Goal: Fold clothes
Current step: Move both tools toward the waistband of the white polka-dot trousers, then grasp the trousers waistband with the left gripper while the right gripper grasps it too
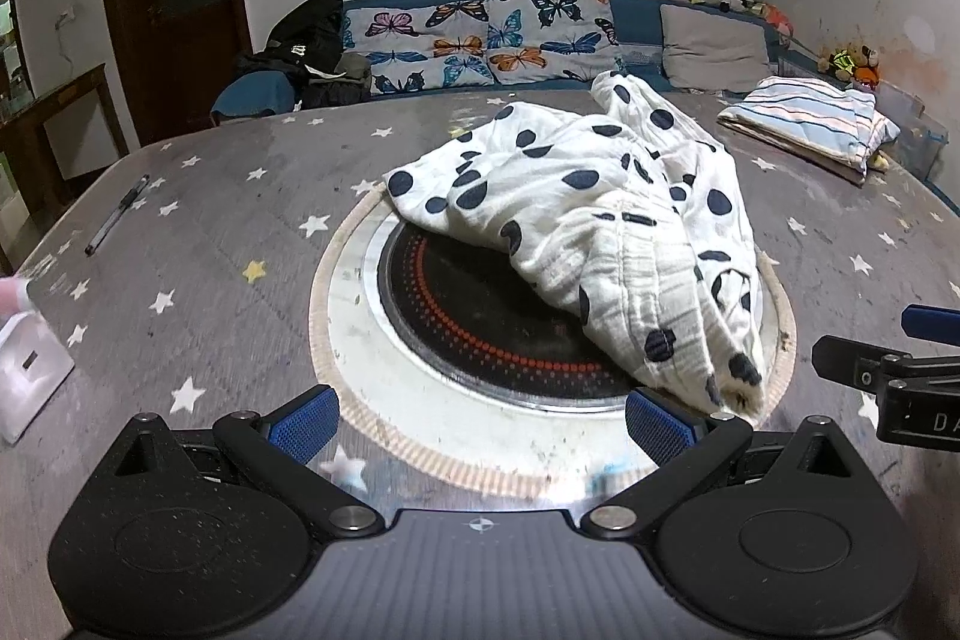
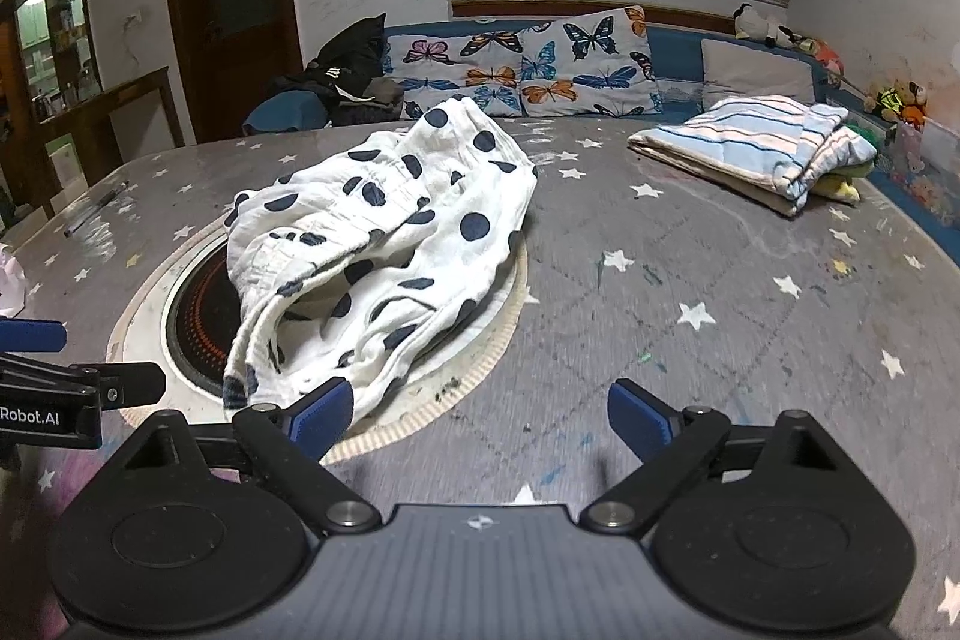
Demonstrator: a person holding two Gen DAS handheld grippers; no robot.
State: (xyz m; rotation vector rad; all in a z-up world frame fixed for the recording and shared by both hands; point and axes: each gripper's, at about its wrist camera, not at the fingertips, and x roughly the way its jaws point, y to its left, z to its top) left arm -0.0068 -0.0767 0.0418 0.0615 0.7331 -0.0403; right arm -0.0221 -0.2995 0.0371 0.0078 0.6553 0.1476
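Both your grippers hover with fingers spread, grasping nothing.

Your left gripper (image 1: 480, 418) and right gripper (image 2: 477, 415) flank the crumpled polka-dot garment (image 1: 600, 232), heaped over the round hotplate (image 1: 480, 334) on the star-print table (image 2: 720, 292); the garment's hem seems just beside your left gripper's fingertip.

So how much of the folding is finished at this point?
One piece looks done: the striped cloth lies folded at the table's far right. The dotted garment is next, lying crumpled over the round hob, not yet spread or folded. Nothing is in hand: the left hand-held gripper and right hand-held gripper are both open just short of it.
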